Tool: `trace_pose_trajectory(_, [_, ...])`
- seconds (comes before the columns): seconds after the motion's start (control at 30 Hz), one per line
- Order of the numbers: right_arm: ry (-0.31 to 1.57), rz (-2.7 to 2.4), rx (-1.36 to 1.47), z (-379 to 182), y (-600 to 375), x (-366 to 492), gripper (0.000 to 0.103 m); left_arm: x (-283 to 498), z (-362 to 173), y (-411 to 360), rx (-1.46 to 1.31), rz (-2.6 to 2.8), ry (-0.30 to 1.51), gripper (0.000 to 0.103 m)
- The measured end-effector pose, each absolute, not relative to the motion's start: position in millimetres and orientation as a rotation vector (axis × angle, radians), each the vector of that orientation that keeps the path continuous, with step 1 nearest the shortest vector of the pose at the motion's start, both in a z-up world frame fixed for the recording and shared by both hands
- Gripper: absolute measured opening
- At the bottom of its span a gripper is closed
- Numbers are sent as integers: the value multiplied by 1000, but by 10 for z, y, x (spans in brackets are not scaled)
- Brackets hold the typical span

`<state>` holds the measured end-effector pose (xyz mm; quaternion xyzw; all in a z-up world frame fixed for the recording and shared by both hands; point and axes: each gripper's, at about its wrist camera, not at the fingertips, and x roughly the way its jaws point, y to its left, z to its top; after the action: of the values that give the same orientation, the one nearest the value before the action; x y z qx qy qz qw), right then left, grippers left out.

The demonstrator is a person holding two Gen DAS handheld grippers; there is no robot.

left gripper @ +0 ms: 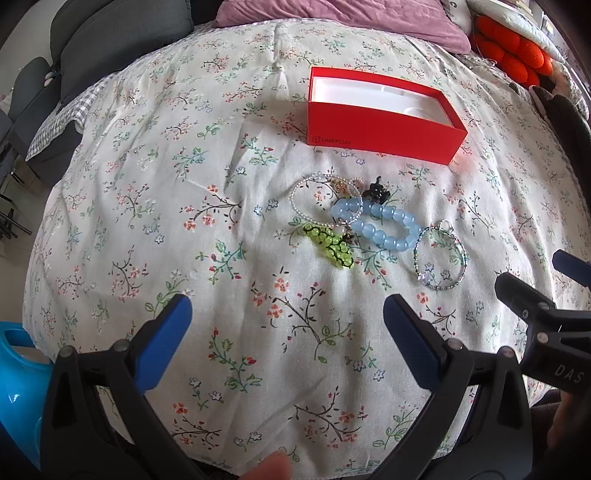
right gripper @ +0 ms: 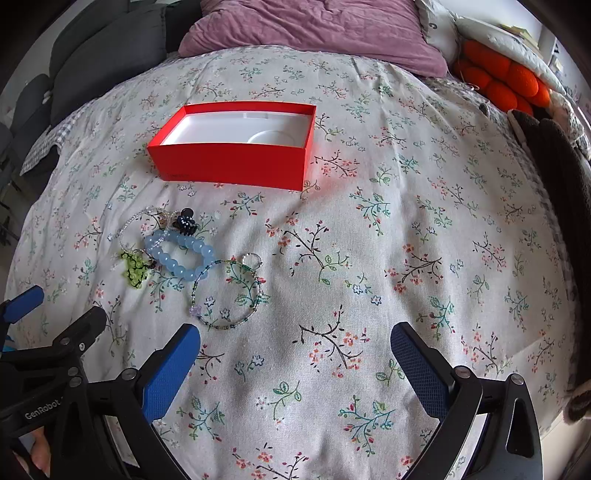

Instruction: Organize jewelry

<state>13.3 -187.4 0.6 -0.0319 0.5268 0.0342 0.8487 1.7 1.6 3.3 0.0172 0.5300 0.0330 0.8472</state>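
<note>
An open red box (left gripper: 384, 138) with a white lining lies on the floral bedspread; it also shows in the right wrist view (right gripper: 232, 162). In front of it lies a jewelry heap: a light blue bead bracelet (left gripper: 380, 225) (right gripper: 181, 258), a clear bead bracelet (left gripper: 314, 199) (right gripper: 136, 221), a green bead charm (left gripper: 328, 245) (right gripper: 135, 271), a black clip (left gripper: 376, 190) (right gripper: 185, 221) and a thin multicolour bead bracelet (left gripper: 439, 258) (right gripper: 229, 295). My left gripper (left gripper: 288, 310) is open and empty, short of the heap. My right gripper (right gripper: 295, 339) is open and empty, right of the heap.
A purple pillow (right gripper: 310, 29) lies at the head of the bed. An orange knotted cushion (right gripper: 498, 85) sits at the far right. A dark cloth (right gripper: 561, 177) lies on the right edge. A blue plastic object (left gripper: 18, 387) is at lower left.
</note>
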Motion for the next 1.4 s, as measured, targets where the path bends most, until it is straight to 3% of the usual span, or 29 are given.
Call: trace_pose_trajectory(1.4, [1109, 74, -67, 29, -1885, 156, 103, 76, 75, 98, 5, 57, 1132, 103])
